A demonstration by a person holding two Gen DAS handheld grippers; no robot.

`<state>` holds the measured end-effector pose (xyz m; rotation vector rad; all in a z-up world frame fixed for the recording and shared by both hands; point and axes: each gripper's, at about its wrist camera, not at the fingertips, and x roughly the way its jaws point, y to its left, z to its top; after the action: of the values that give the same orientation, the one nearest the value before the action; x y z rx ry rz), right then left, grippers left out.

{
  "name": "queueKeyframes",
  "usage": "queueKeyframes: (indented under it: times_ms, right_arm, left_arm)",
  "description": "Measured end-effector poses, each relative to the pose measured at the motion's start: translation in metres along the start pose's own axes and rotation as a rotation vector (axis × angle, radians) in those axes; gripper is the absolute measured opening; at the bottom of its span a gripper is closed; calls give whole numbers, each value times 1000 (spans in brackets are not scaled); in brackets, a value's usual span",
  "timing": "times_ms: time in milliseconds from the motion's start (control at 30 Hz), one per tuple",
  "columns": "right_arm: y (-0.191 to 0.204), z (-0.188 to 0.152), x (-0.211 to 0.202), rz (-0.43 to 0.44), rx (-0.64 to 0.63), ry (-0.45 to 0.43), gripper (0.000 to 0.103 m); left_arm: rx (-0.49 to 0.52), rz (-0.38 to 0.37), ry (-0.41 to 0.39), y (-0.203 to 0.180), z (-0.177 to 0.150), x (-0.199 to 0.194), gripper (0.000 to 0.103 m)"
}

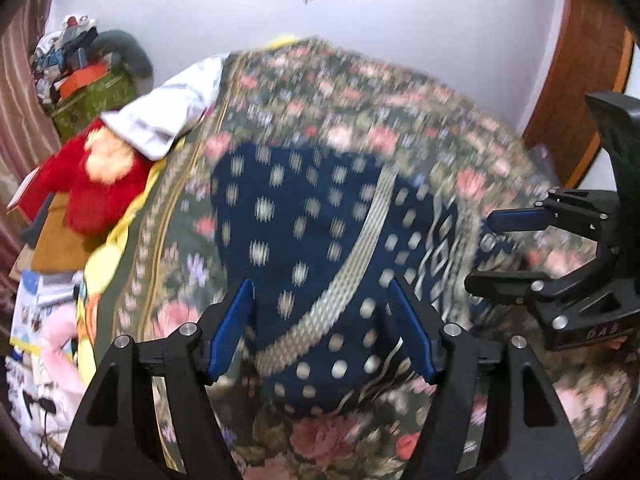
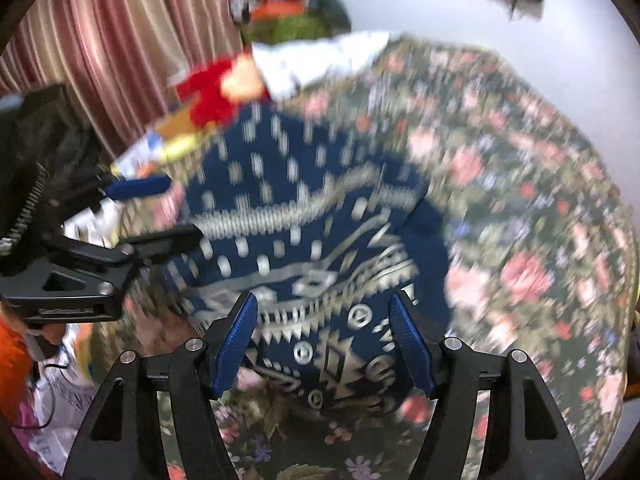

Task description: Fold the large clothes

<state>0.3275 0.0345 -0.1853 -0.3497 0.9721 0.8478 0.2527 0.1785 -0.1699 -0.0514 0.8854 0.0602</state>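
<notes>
Navy cloth (image 1: 304, 240) with pale dots and a woven silver band is lying bunched on the floral bedspread (image 1: 400, 100) of the bed. Left hand-held gripper (image 1: 322, 328) is hovering over it with blue pads spread apart, gripping nothing. Right hand-held gripper (image 2: 324, 332) is likewise standing open above the patterned border. Red plush toy (image 1: 92, 184) and white pillow (image 1: 168, 112) are sitting at the bed's far edge.

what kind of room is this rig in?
Most likely a bedroom in a home. A floral bedspread covers a bed with the navy patterned garment lying on it, a red plush toy sits at the edge, and striped curtains hang beside it.
</notes>
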Motion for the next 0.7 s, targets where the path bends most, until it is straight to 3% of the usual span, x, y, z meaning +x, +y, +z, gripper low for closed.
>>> queueKeyframes:
  times_ms: [167,367,533,700]
  right_arm:
    - [-21,-17,20,-31,38,96,66]
    - [-45,-29,-4,-53,25,105,66]
    - [-49,1,-30,-37,46,-3,66]
    - [-29,46,-19,-1,51,-79,67]
  left_arm:
    - [-17,47,112,14,-37,22,72]
    - [-13,73,90,28,-44,-2,75]
    - [-53,101,-5,43,-5,-20,75]
    - [-128,105,-44,58,43,2,75]
